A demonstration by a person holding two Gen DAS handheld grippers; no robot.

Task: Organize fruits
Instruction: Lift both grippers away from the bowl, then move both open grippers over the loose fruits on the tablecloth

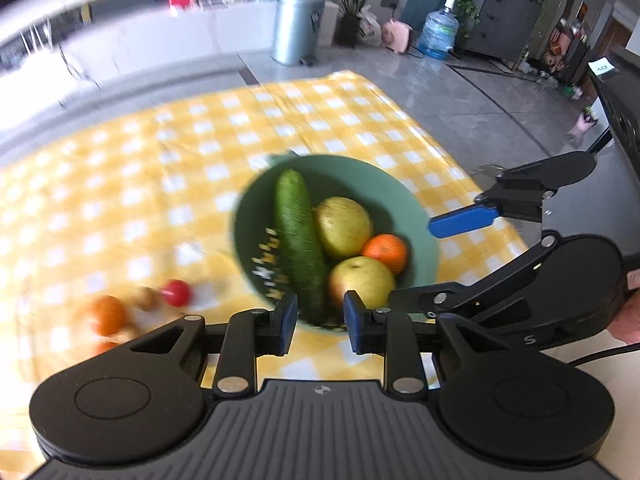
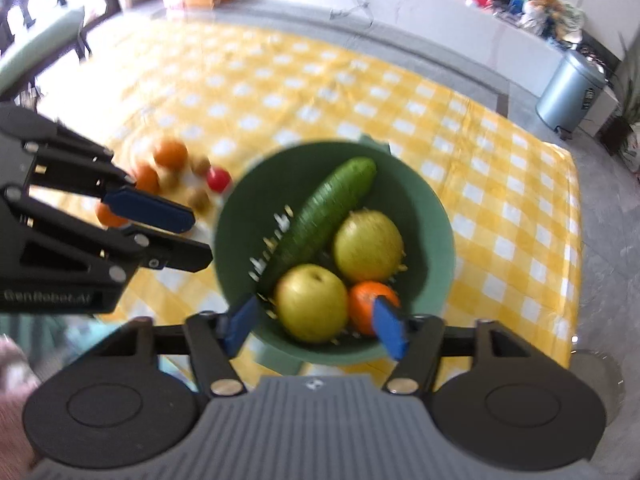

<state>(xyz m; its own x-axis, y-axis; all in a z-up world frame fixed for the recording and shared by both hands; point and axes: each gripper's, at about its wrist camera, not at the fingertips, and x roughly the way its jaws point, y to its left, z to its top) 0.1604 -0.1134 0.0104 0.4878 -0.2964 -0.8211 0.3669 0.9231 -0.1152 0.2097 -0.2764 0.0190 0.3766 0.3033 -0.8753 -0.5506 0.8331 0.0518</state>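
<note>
A green colander bowl (image 1: pixel 404 196) (image 2: pixel 432 208) on the yellow checked cloth holds a cucumber (image 1: pixel 300 240) (image 2: pixel 324 208), two yellow-green pears (image 1: pixel 344 226) (image 2: pixel 368 244), the nearer one (image 2: pixel 312 308), and an orange (image 1: pixel 386 252) (image 2: pixel 362 304). Loose oranges (image 1: pixel 108 314) (image 2: pixel 170 154), a red fruit (image 1: pixel 176 292) (image 2: pixel 219 178) and small brown fruits (image 2: pixel 199 198) lie left of the bowl. My left gripper (image 1: pixel 320 322) is open and empty above the bowl's near rim. My right gripper (image 2: pixel 316 326) is open and empty, fingers (image 2: pixel 390 328) straddling the near pear and orange.
The yellow checked cloth (image 1: pixel 160 184) (image 2: pixel 500 208) covers the table. Its far edge drops to a grey tiled floor (image 1: pixel 460 100). A metal bin (image 1: pixel 296 28) (image 2: pixel 572 92), a water jug (image 1: pixel 438 34) and plants stand beyond.
</note>
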